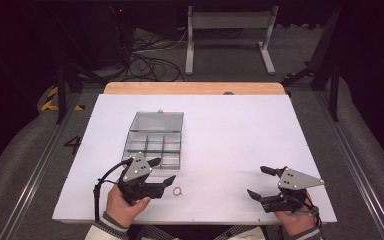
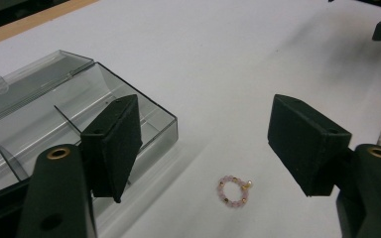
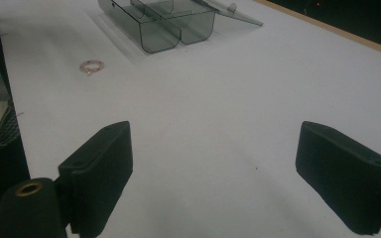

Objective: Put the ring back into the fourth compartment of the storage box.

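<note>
A small pink beaded ring (image 2: 234, 190) with a gold bead lies flat on the white board, also seen as the ring (image 1: 178, 191) and the ring (image 3: 91, 66). My left gripper (image 1: 161, 171) stands open just left of it, jaws wide, nothing between them; in its own view the left gripper (image 2: 213, 144) frames the ring. A clear grey compartment box (image 1: 154, 142) with its lid folded back sits behind the left gripper; the box (image 2: 44, 124) has dividers and looks empty. My right gripper (image 1: 258, 182) rests open at the front right, far from the ring, shown as the right gripper (image 3: 213, 173).
The white board (image 1: 240, 130) lies on a wooden table whose edge (image 1: 195, 88) shows at the back. A metal stand (image 1: 228, 37) and cables lie on the floor beyond. The box (image 3: 171, 20) is the one raised thing on the board.
</note>
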Demonstrator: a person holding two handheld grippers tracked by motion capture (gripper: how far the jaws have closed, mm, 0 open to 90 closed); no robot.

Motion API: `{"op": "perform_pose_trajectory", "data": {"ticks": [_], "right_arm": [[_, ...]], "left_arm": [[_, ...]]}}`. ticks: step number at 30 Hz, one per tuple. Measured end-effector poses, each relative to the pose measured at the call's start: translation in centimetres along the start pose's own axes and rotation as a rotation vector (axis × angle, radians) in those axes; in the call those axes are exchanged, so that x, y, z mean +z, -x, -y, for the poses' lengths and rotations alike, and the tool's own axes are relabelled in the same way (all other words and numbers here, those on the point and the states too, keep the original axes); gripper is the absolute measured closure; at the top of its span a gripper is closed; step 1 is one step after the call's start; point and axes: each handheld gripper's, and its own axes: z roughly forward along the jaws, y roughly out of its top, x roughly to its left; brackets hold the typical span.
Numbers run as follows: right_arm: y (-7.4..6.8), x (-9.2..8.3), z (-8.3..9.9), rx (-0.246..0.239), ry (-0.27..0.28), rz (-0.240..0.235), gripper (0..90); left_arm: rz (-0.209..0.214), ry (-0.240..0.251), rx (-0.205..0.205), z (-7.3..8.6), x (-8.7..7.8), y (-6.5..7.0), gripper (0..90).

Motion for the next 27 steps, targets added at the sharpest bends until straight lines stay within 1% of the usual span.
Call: {"op": "perform_pose_trajectory", "data": {"ticks": [1,4,5,6,7,8,12,15,19,21,22,23,27], "right_arm": [[0.0,0.0,0.0,0.000,0.000,0.000,15.3],[0.0,0.0,0.0,-0.001,-0.002,0.000,15.3],[0.0,0.0,0.0,-0.002,-0.002,0.000,15.4],[0.0,0.0,0.0,0.001,-0.004,-0.001,15.4],[0.0,0.1,0.0,-0.001,-0.003,-0.001,15.4],[0.0,0.1,0.0,-0.001,-0.003,-0.001,15.4],[0.0,0.1,0.0,-0.002,-0.006,-0.001,15.5],[0.0,0.1,0.0,-0.002,-0.006,-0.001,15.5],[0.0,0.1,0.0,-0.002,-0.007,-0.001,15.6],[0.0,0.1,0.0,-0.001,-0.007,-0.002,15.6],[0.0,0.1,0.0,-0.001,-0.007,-0.001,15.6],[0.0,0.1,0.0,-0.001,-0.006,-0.002,15.6],[0.0,0.1,0.0,0.000,-0.012,0.000,15.7]], "left_arm": [[-0.001,-0.010,0.001,0.0,0.1,0.1,31.0],[-0.007,-0.055,0.021,-0.2,0.3,0.2,35.7],[-0.005,-0.071,0.019,-0.3,0.5,0.1,36.6],[-0.001,-0.080,0.018,-0.4,0.5,0.1,39.3],[0.006,-0.091,0.010,-0.4,0.6,0.0,40.8],[0.011,-0.106,-0.001,-0.5,0.7,0.0,41.5],[0.026,-0.150,-0.020,-0.5,1.2,-0.2,43.0],[0.027,-0.185,-0.026,-0.5,1.6,-0.3,43.8],[0.026,-0.220,-0.019,-0.6,2.0,-0.3,46.7],[0.046,-0.251,-0.024,-0.6,2.3,-0.3,47.8],[0.046,-0.259,-0.029,-0.6,2.5,-0.2,48.2],[0.047,-0.272,-0.024,-0.6,2.6,-0.2,48.9],[0.062,-0.312,-0.028,-0.6,3.1,-0.1,50.7]]}}
